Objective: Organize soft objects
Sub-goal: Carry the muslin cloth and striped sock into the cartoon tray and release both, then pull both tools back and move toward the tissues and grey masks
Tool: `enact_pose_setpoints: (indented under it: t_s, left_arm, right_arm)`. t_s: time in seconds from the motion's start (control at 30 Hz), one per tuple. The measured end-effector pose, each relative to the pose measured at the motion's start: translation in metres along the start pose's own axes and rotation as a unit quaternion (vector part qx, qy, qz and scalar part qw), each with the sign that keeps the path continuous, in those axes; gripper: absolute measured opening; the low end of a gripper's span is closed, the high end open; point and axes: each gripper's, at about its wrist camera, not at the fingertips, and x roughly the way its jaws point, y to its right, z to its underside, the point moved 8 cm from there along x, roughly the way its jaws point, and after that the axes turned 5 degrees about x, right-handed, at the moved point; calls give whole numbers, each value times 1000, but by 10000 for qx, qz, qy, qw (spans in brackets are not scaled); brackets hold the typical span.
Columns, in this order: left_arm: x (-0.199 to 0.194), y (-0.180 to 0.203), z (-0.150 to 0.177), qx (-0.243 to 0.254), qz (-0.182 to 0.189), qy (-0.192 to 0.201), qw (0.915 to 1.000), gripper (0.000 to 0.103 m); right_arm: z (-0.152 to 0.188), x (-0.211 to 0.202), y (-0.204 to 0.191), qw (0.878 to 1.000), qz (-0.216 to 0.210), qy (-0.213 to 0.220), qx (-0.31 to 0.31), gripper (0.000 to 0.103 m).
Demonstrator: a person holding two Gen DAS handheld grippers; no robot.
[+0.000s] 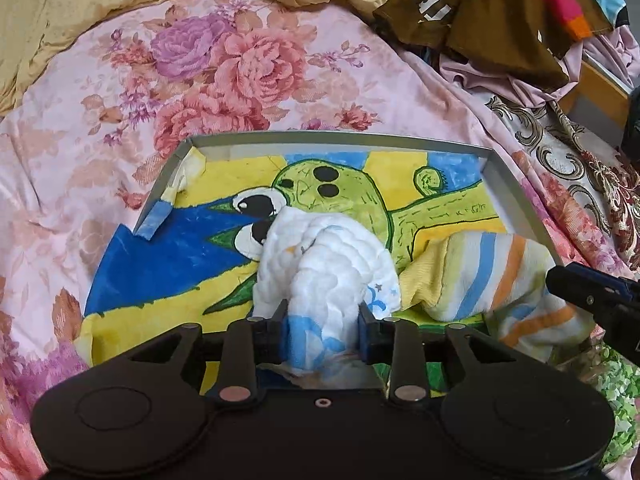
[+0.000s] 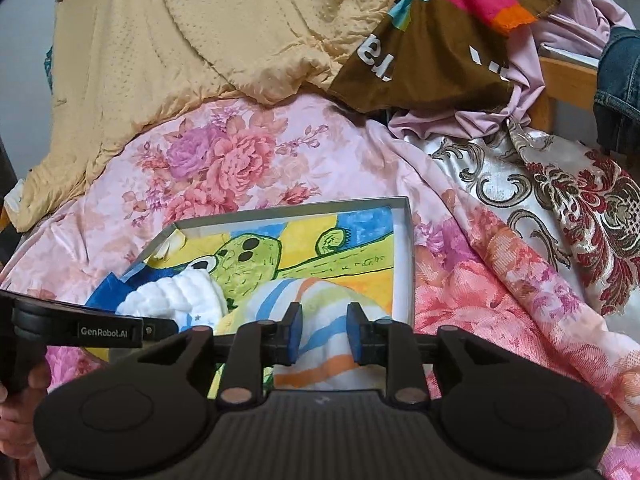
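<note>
A shallow grey tray [image 1: 502, 176] lies on the bed, lined with a blue, yellow and green cartoon towel [image 1: 168, 256]. On the towel rests a rolled white quilted cloth [image 1: 328, 256] with blue marks. My left gripper [image 1: 323, 330] is open, its pads on either side of the roll's near end without pinching it. Beside it on the right lies a striped cloth [image 1: 484, 268] in blue, orange and yellow. My right gripper [image 2: 323, 332] is open and straddles the striped cloth [image 2: 316, 340]. The left gripper's finger [image 2: 160, 326] shows at the left of the right wrist view, over the white cloth [image 2: 172, 300].
The tray [image 2: 406, 248] sits on a pink floral bedspread [image 1: 100, 140]. A tan quilt [image 2: 200, 40] is bunched behind. A brown and multicolour garment [image 2: 420, 52], lilac fabric and a red-and-gold patterned cloth [image 2: 560, 200] are piled at the right. A hand [image 2: 20, 396] holds the left gripper.
</note>
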Motion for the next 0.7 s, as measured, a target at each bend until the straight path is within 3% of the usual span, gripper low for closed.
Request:
enact_pose_setpoints:
  t_s: [0.13,0.27,0.33,0.6,0.7]
  left_arm:
    - [-5,-1,4,26,8,43,10000,44]
    - [-14,-2,7,31,9,212,9998,63]
    - [-21,0,9,62,36,315,9995,68]
    - [-64,6,23,117,212,808,9964,84]
    - [-87,10,33,221,257,1047,9939,94]
  right_arm:
    - [4,-14,-1,10000,45,83,-30,56]
    - [14,-42,1,9993,251,257,-106,72]
    - [15,-54,2,9991,255,334,-58,74]
    - [28,-114,-11,9963,222,807,-180,99]
    - [33,-136,-23,9945,220,939,-419,102]
